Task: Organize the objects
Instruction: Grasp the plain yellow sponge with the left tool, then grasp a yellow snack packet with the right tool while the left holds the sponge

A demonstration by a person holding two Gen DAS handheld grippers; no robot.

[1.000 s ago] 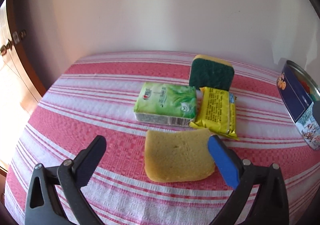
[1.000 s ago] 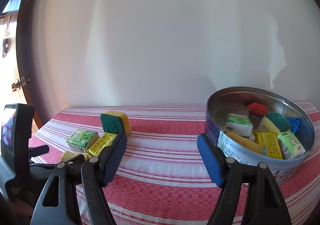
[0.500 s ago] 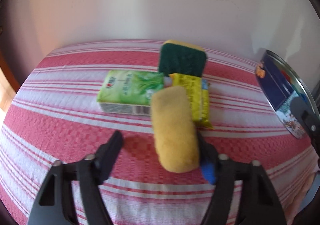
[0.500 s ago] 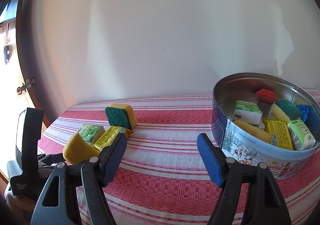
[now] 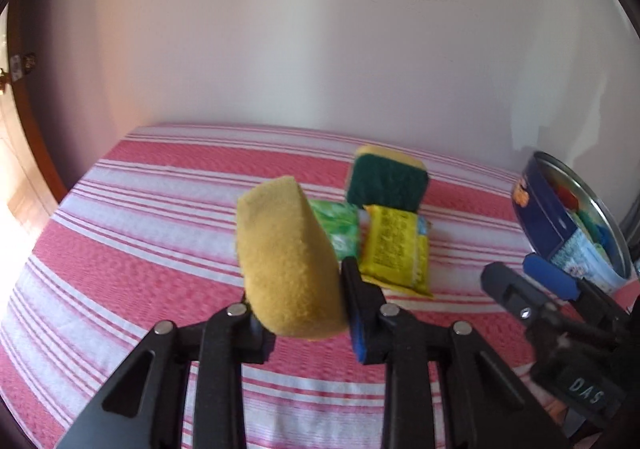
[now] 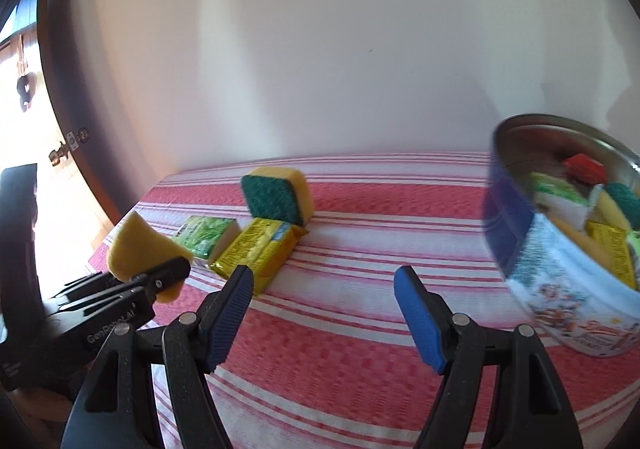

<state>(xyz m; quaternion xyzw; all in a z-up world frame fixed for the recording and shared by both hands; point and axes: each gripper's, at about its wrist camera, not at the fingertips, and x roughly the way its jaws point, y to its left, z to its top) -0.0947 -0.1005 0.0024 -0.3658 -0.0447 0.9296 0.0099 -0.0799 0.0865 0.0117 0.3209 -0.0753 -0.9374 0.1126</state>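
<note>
Lifted off the cloth (image 5: 132,249) since a second ago: yellow sponge (image 5: 286,261), then lying flat, now up on edge, squeezed in the left gripper (image 5: 304,313), jaws just closed on it. Behind it on the cloth: green pack (image 5: 340,227), yellow pack (image 5: 394,249), green-topped sponge (image 5: 386,181) leaning upright. Right gripper (image 6: 324,313) released, nothing between its pads. Far right, filled tin (image 6: 516,233).

Your left tool (image 5: 298,313) has just clamped down, pads squeezing the yellow sponge (image 5: 288,261), tilted downward and held off the surface. Your right tool (image 6: 326,313) sits at about 3 o'clock from it, jaws apart with nothing between them.
</note>
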